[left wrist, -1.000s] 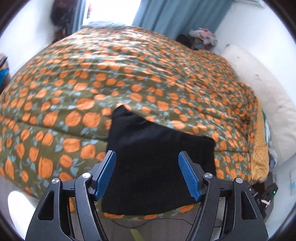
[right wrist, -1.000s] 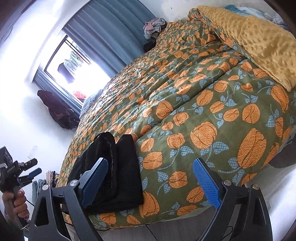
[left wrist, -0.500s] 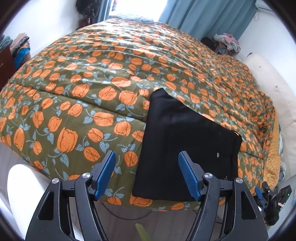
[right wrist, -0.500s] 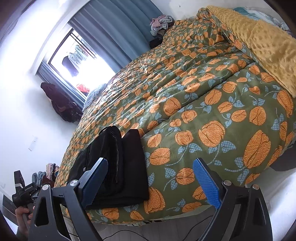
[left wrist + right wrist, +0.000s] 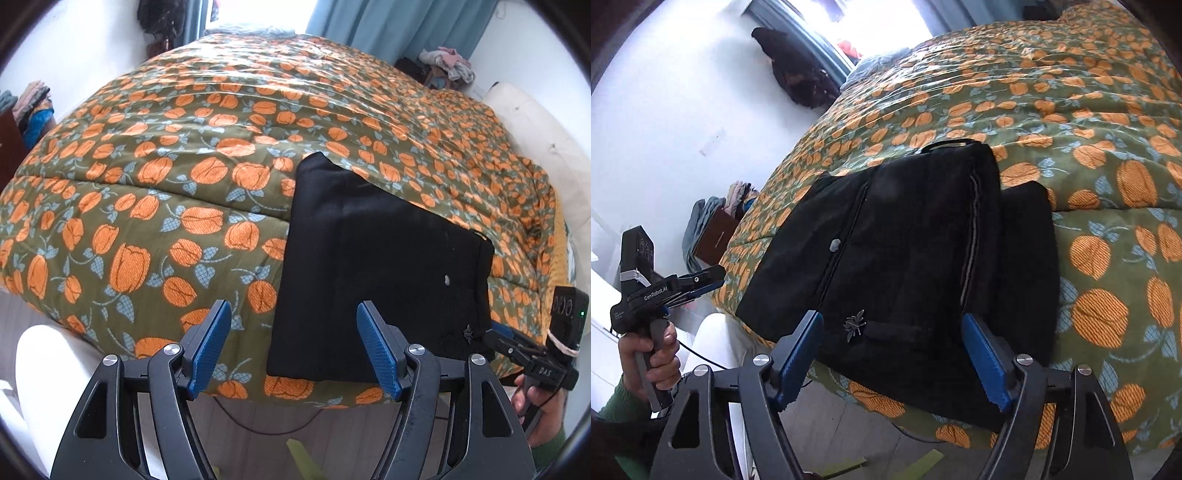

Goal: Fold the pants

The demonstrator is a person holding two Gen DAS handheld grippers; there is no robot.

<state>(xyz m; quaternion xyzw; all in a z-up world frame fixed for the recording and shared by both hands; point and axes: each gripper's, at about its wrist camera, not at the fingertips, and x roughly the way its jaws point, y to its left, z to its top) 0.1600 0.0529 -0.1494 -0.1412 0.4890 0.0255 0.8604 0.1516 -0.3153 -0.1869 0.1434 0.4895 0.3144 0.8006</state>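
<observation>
Folded black fabric pants [image 5: 376, 266] lie at the near edge of the bed, on its olive quilt with orange tulips [image 5: 177, 177]. Left tool [image 5: 293, 345] hovers open, empty. Right tool [image 5: 892, 356], jaws just narrowing, stands open over the pants, gripping nothing.

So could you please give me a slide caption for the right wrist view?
Open right hand-held gripper above folded black pants on a floral bedspread.

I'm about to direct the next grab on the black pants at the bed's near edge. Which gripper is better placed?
Right. The right gripper, jaws just narrowing but empty, frames the pants squarely. The left gripper points mostly at the bedspread, with the pants off to its right.
</observation>
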